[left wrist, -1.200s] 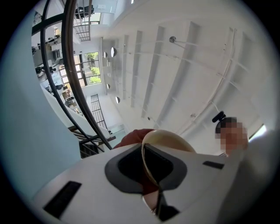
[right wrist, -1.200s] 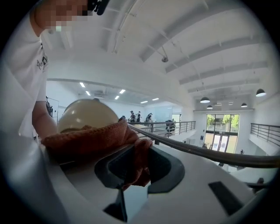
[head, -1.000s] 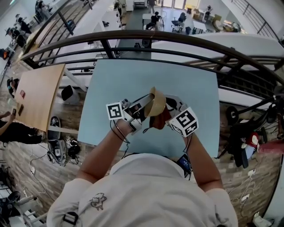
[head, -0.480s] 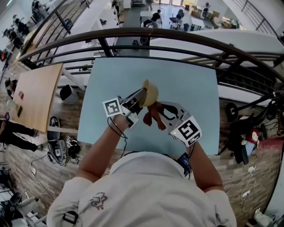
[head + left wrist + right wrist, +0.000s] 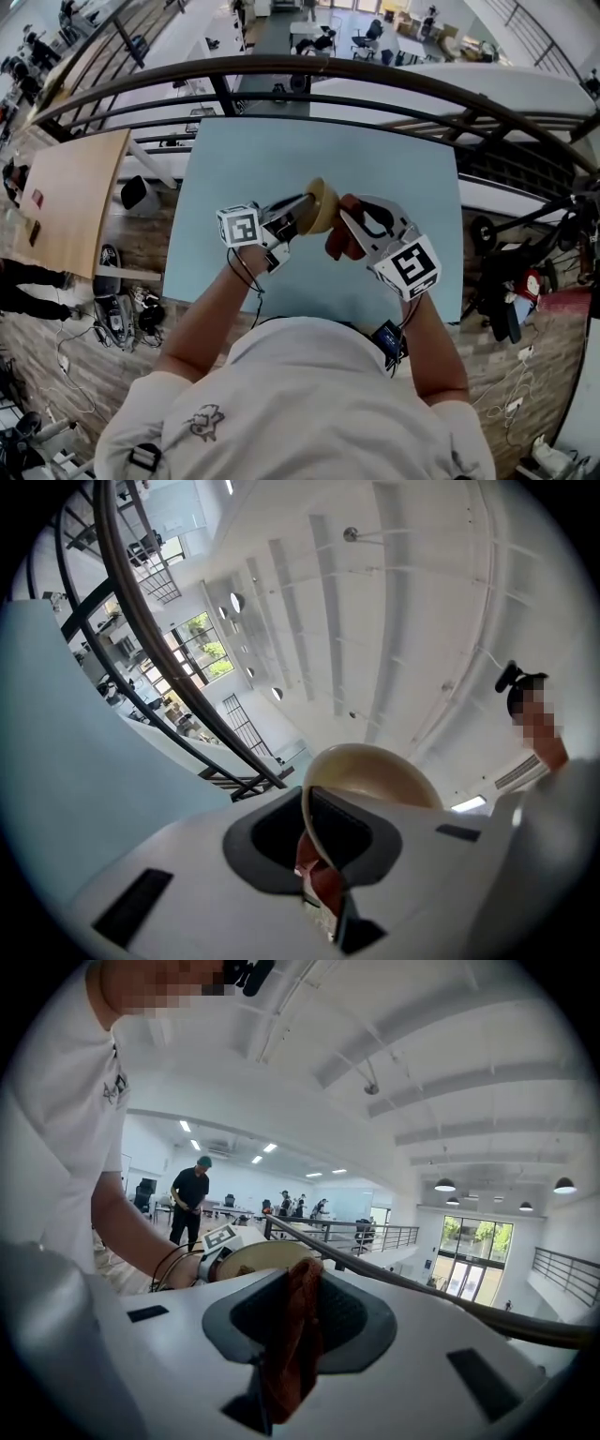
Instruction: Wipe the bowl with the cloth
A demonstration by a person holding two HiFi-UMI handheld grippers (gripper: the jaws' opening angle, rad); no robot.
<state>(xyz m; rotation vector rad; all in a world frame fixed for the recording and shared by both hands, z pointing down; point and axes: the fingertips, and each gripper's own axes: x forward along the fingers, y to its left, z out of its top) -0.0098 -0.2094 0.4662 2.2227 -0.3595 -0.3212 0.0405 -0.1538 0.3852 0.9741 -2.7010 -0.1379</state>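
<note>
The pale blue table (image 5: 253, 159) is the biggest thing here, and the work goes on in the air above its near half. The left gripper (image 5: 304, 209) pinches the rim of the bowl (image 5: 324, 201) between its jaws. Those jaws have just been easing apart a little with the rim between them, so I'd want that grip firm before any rubbing. The right gripper (image 5: 347, 223) is clamped on a hanging fold of the cloth (image 5: 336, 244), just beside the bowl. Whether the cloth touches the bowl I cannot tell. The tan bowl is held tipped on edge. To wipe well, I'd press the loose cloth into the hollow and sweep round, with the left hand braced steady against the push.
</note>
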